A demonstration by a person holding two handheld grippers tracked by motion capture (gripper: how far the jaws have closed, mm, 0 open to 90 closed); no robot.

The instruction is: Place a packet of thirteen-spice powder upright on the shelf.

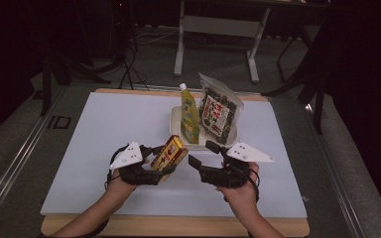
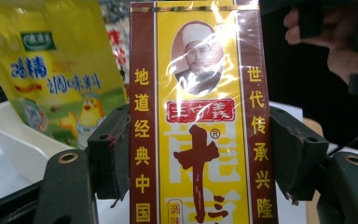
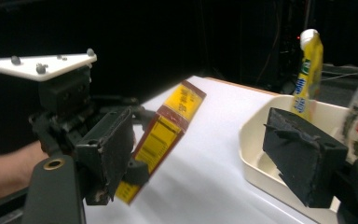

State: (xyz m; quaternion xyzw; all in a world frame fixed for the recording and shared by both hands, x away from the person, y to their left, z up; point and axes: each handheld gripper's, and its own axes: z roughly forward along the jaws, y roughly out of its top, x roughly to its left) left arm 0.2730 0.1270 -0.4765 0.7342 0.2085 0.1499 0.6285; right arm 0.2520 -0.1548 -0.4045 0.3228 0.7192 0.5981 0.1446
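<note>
The left gripper (image 1: 162,159) squeezes the yellow and red box (image 1: 170,154) between its two jaws, holding it up off the white table (image 1: 104,144), just in front of the tray (image 1: 176,119). The right gripper (image 1: 204,154) is close beside the box with its jaws apart and nothing in them.

The left gripper (image 2: 193,158) clamps a yellow-and-maroon box (image 2: 196,116) upright at frame centre, jaws pressing both sides. A yellow pouch (image 2: 56,70) stands in a white tray (image 2: 14,144) at upper left. A hand (image 2: 340,46) occupies the upper right.
</note>
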